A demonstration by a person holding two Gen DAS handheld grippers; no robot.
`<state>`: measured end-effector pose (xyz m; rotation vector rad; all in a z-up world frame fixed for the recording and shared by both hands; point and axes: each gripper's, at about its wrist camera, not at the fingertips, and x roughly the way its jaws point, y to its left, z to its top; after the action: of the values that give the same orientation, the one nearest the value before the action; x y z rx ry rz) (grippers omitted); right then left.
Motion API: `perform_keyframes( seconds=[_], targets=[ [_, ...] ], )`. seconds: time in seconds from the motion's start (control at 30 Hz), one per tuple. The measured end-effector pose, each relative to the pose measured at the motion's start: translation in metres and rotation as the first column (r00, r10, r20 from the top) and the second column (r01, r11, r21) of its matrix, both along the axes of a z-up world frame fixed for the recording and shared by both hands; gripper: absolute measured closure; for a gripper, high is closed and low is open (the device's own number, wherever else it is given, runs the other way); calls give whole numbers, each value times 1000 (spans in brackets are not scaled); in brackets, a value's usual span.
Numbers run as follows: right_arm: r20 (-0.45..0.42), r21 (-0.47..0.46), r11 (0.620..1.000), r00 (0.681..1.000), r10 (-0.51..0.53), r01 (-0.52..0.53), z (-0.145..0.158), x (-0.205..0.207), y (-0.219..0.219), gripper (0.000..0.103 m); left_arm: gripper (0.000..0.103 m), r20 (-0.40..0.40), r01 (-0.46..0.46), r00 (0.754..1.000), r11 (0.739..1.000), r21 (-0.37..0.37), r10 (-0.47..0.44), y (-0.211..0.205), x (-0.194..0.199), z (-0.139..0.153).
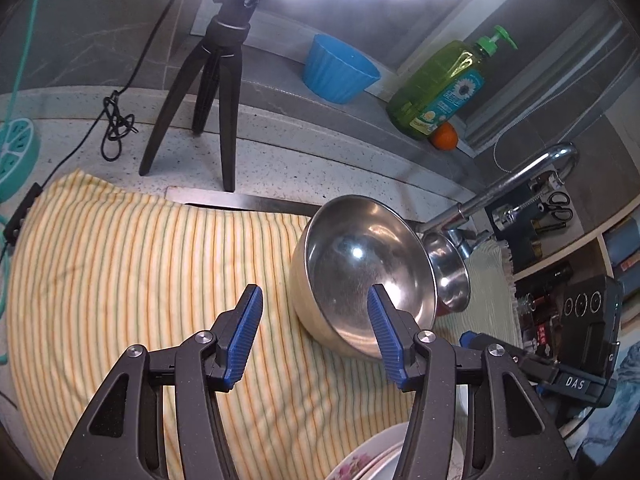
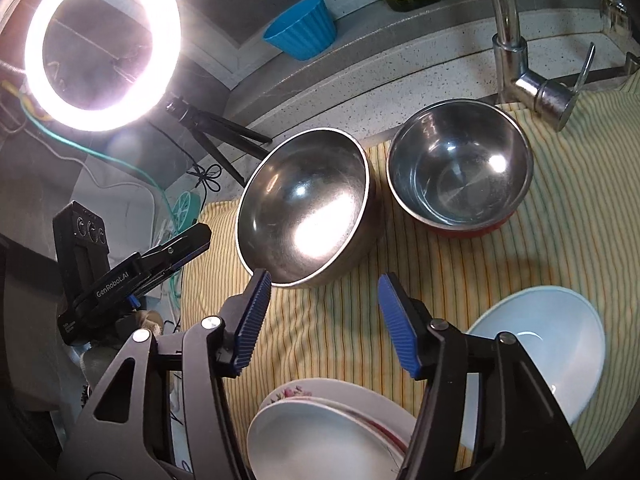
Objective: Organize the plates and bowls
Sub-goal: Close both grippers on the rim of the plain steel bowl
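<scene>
Blue ribbed pads of the right gripper (image 2: 322,320) fill the lower middle of the right wrist view, spread apart with only striped cloth (image 2: 344,312) showing between them, so it is released and grasps nothing. Just past its left fingertip sits the large steel bowl (image 2: 306,208), centre of the frame, tipped so that its mouth leans toward the camera. In the left wrist view the left gripper (image 1: 314,332) is likewise unclenched and empty; its right pad overlaps the same bowl's near rim in the picture, though whether it touches I cannot tell.

Risk, as I judge it: the tilted bowl rests on soft, rumpled cloth, and a pad closing on its thin, slick rim could make it rock, slide or spin out. Both grippers are near this one bowl and could knock each other. A stack of white plates (image 2: 332,428), one flowered at the edge, lies at the bottom centre, directly under the right gripper, where a low sweep could clip it.

Outward from there: a smaller steel bowl with a red base (image 2: 460,172) stands upright at upper right, close beside the large one, beneath the tap (image 2: 516,52). A pale blue bowl (image 2: 560,348) sits at lower right, and a blue ribbed cup (image 2: 302,28) stands on the ledge at the top.
</scene>
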<state>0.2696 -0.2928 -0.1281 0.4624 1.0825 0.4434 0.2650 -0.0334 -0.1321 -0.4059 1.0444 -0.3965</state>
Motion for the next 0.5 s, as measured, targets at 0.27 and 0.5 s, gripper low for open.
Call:
perform_keyframes(
  seconds=[0.27, 0.5],
  targets=[
    [-34, 15, 1000, 999, -4, 4, -15, 20, 4, 56, 52, -32, 7, 999, 1000, -3, -7, -8, 23, -13],
    [-47, 10, 1000, 999, -6, 7, -20, 32, 9, 58, 57, -56, 20, 998, 1000, 2, -20, -14, 33, -23]
  ],
)
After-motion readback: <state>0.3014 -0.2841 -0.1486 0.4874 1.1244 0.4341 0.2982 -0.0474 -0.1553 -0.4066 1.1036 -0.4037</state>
